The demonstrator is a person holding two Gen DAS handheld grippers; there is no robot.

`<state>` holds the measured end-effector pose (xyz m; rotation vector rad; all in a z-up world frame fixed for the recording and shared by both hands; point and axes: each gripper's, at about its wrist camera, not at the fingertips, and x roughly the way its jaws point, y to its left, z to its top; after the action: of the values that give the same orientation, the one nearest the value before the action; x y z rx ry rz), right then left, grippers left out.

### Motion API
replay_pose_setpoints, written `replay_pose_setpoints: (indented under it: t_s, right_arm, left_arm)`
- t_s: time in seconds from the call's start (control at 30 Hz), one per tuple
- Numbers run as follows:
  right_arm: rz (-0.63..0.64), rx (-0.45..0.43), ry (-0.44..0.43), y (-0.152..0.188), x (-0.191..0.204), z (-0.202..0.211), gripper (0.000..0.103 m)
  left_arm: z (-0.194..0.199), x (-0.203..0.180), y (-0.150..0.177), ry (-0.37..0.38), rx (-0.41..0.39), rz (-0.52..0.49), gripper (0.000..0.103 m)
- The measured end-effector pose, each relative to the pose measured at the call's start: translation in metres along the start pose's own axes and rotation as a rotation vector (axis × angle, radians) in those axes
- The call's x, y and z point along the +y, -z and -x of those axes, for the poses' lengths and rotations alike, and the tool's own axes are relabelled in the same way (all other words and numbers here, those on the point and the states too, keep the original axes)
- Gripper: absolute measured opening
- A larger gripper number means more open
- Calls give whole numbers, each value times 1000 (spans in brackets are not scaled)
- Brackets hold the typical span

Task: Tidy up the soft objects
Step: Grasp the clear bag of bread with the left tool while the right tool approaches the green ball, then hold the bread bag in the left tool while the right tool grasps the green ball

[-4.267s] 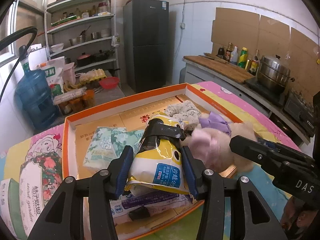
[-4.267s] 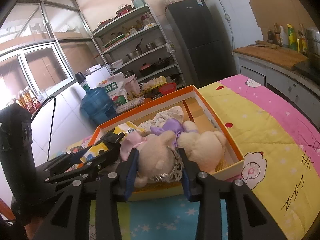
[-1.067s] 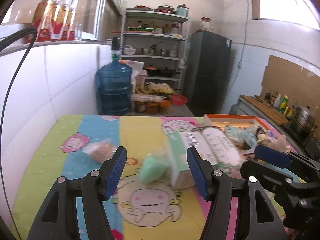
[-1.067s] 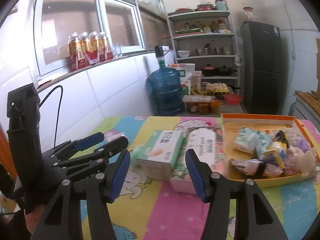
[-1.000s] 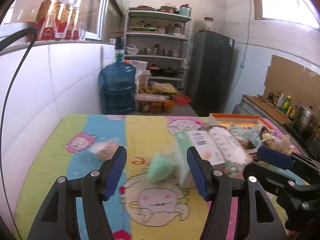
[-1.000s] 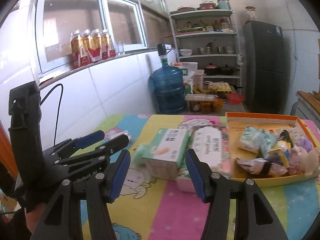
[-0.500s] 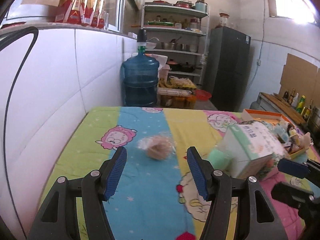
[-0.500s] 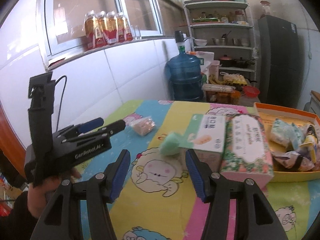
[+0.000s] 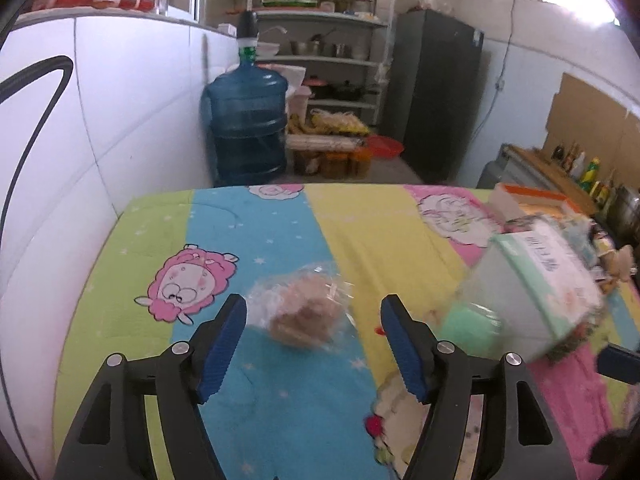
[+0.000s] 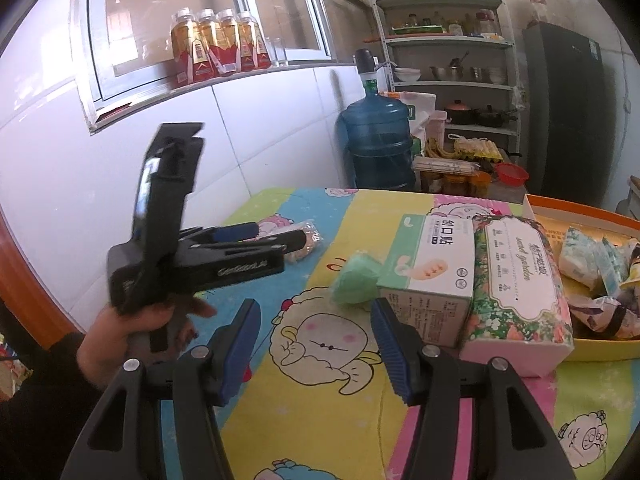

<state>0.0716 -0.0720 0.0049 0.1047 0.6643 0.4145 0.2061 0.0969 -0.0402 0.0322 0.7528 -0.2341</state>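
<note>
A brownish soft lump in a clear plastic bag (image 9: 305,312) lies on the cartoon-print cloth. My left gripper (image 9: 313,338) hovers just short of it, jaws opening, the bag ahead between the blue pads but not pressed. In the right wrist view the same bag (image 10: 307,242) shows past the left gripper (image 10: 280,236), which a hand holds. A mint-green soft pouch (image 10: 354,275) rests against a white-green tissue box (image 10: 430,264), with a floral tissue box (image 10: 520,280) beside it. My right gripper (image 10: 316,330) hangs open above the cloth, holding nothing.
An orange tray (image 10: 580,210) with several soft packets stands at the right. The cloth-covered table (image 9: 256,236) ends at a white tiled wall on the left. A blue water jug (image 9: 244,128), shelves and a dark fridge (image 9: 436,96) stand beyond.
My left gripper swung left and down from the green pouch to the bagged lump, which now sits larger between wider jaws. The right gripper barely shifted.
</note>
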Motion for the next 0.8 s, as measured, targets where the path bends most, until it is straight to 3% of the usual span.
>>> replay_pose_setpoints:
  t_s: [0.27,0.43,0.8]
  right_arm:
    - [-17,17,-3,1,-7,-9,57]
    - [-19,36,-18,2,-4,-18,57]
    - [-22,65,-5,-2,12,-44,57]
  left_arm:
    - [-34,0,-3,-66,68,-35,72]
    - [-34,10,-3,-52,66,12,61]
    - [7,21,2,-15,-106,73,58]
